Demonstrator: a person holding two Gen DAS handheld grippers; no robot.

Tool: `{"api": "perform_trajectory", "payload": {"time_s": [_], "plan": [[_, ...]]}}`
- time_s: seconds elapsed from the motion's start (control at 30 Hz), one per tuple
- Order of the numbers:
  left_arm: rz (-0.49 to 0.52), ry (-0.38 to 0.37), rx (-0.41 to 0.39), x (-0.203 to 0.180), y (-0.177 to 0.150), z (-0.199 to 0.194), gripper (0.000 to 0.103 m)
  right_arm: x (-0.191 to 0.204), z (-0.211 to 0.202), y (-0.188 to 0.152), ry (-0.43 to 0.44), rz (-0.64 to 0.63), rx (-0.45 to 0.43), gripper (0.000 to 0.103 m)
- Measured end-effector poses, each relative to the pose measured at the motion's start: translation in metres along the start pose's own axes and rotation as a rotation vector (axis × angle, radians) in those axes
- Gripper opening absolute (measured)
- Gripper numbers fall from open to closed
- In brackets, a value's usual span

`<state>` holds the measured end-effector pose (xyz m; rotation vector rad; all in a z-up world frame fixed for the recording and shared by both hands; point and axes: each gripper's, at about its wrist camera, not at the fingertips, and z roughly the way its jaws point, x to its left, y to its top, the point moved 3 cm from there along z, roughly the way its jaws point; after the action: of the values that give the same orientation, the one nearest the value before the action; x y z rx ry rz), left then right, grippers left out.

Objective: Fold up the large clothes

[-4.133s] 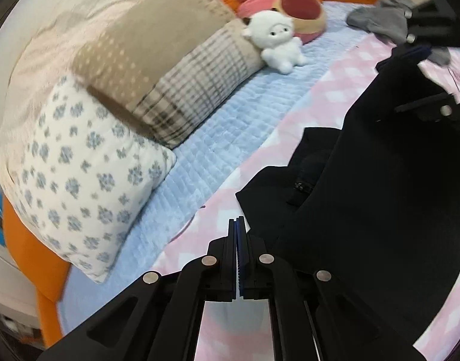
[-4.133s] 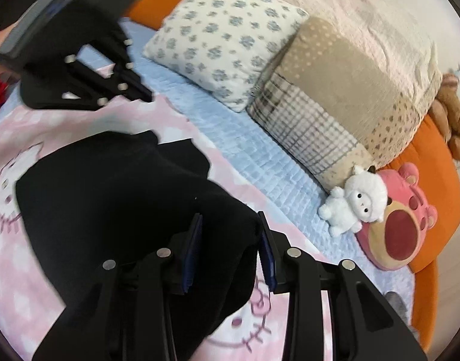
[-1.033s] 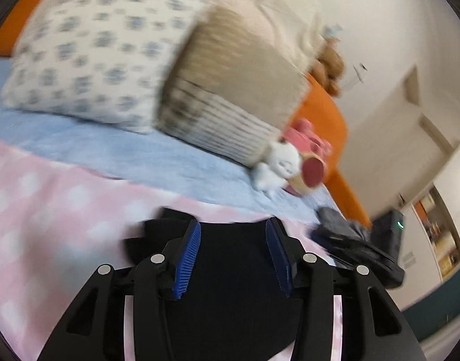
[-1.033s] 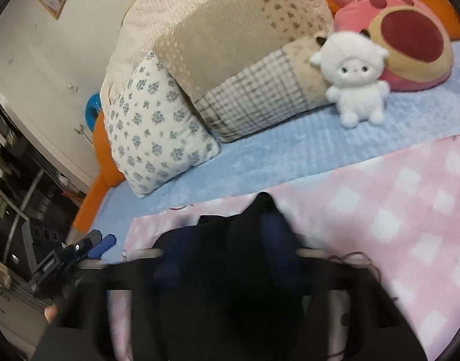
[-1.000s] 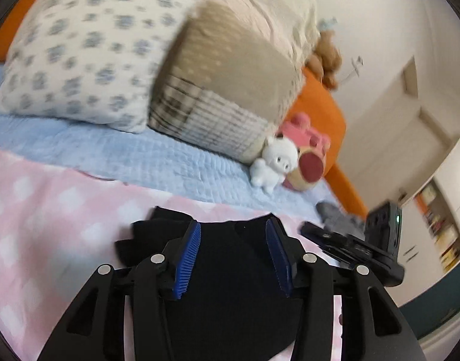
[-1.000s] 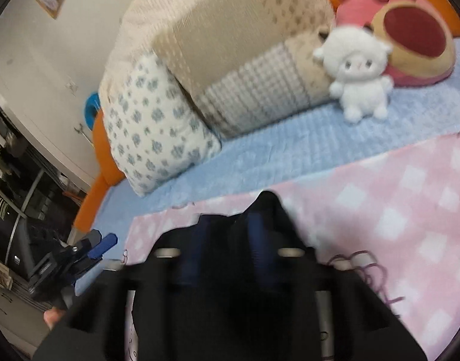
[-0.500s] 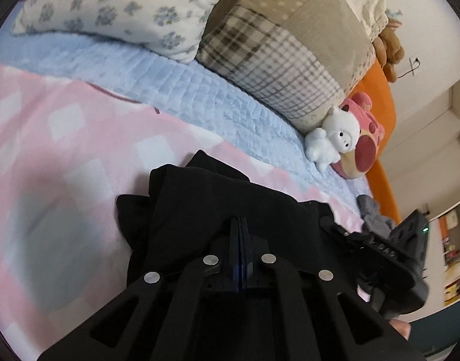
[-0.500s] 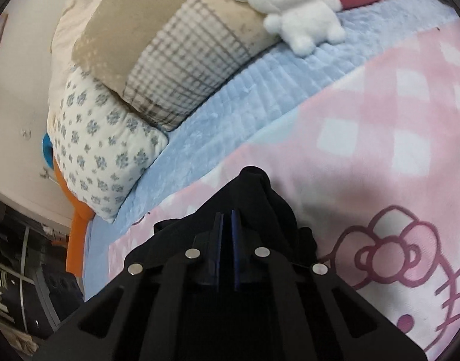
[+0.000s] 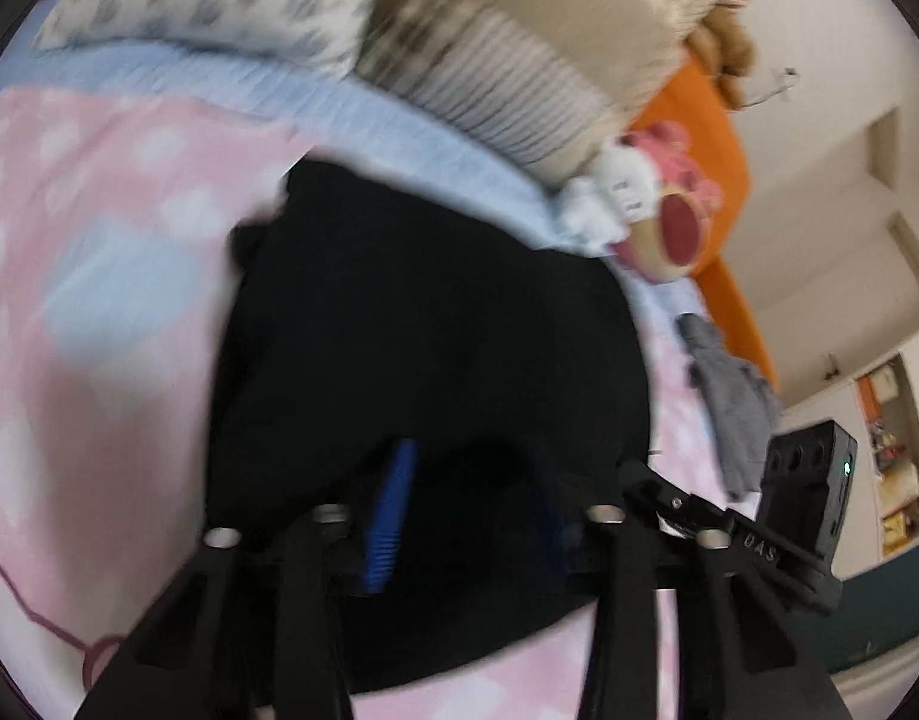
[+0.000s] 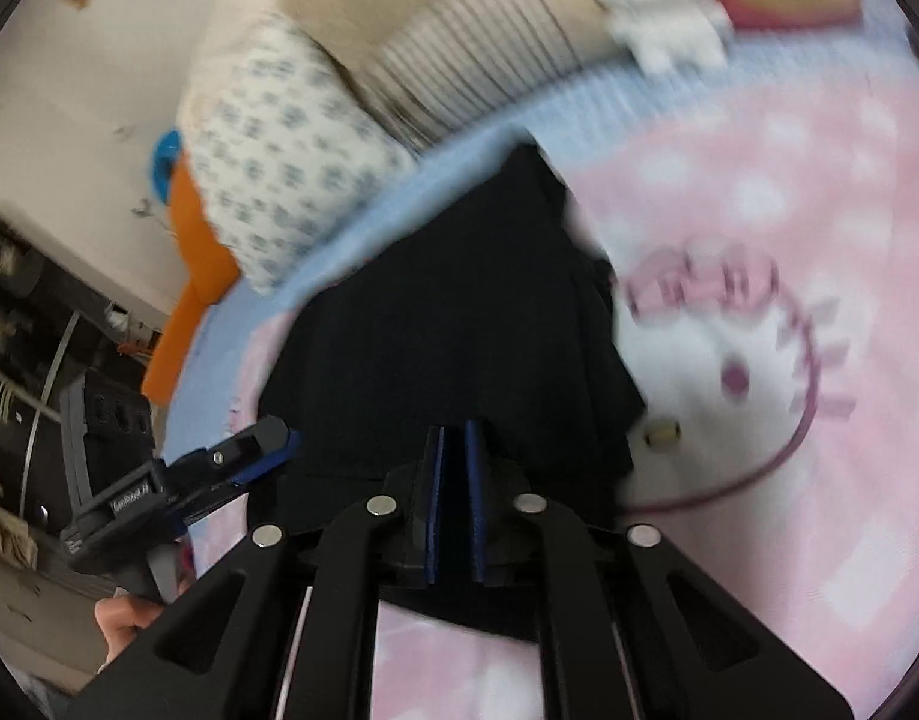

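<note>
You have one black garment point(image 9: 435, 324), bunched and folded on the pink blanket point(image 9: 87, 276). Your left gripper point(image 9: 468, 507) has its jaws spread wide over it. Your right gripper point(image 10: 453, 504) has nearly closed jaws pinching its near edge

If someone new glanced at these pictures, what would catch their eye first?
Most likely the black garment, lying dark on the pink cartoon-print blanket in the middle of both views. Next, the pink plush toy and the white one beside it, by the pillows behind.
</note>
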<state>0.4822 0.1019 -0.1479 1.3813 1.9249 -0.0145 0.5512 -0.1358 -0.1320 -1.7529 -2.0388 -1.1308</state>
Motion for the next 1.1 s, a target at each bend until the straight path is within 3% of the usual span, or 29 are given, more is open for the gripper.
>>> {"api": "perform_trajectory", "payload": {"time_s": [0.03,0.07,0.17,0.2,0.27,0.3,0.33,0.43,0.53,0.67,0.87,1.1], "plan": [[0.011,0.019,-0.019,0.004,-0.002,0.001,0.015,-0.005,0.005,-0.006,0.006,0.009,-0.028,0.005],[0.019,0.035,-0.022,0.007,-0.002,0.000,0.013,-0.003,0.005,-0.007,-0.008,-0.004,-0.050,0.005],[-0.041,0.040,0.038,0.009,0.000,-0.013,0.013,0.017,0.001,-0.003,-0.089,-0.082,-0.013,0.014],[-0.061,0.044,0.050,0.010,0.001,-0.020,0.021,0.022,-0.005,-0.001,-0.092,-0.086,0.004,0.022],[-0.079,0.030,0.013,0.007,0.000,-0.055,0.048,0.031,-0.032,0.000,-0.013,-0.023,-0.009,0.090],[-0.075,0.031,-0.015,0.006,-0.003,-0.071,0.070,0.032,-0.044,-0.002,0.012,0.004,-0.029,0.097],[-0.069,0.030,-0.048,0.004,-0.007,-0.089,0.082,0.033,-0.062,-0.007,0.053,0.037,-0.062,0.097],[-0.115,-0.011,-0.056,0.009,-0.026,-0.119,0.092,0.029,-0.083,-0.028,0.169,0.135,-0.042,0.096],[-0.216,-0.061,-0.017,0.021,-0.047,-0.118,0.092,0.008,-0.077,-0.049,0.223,0.292,0.019,0.097],[-0.339,-0.127,-0.003,0.041,-0.066,-0.096,0.092,-0.022,-0.058,-0.066,0.277,0.492,0.015,0.097],[-0.501,-0.211,0.021,0.065,-0.073,-0.049,0.092,-0.048,-0.024,-0.064,0.283,0.632,0.006,0.097],[-0.437,-0.251,-0.019,0.058,-0.042,-0.034,0.092,-0.043,-0.005,-0.036,0.287,0.600,0.032,0.098]]}}
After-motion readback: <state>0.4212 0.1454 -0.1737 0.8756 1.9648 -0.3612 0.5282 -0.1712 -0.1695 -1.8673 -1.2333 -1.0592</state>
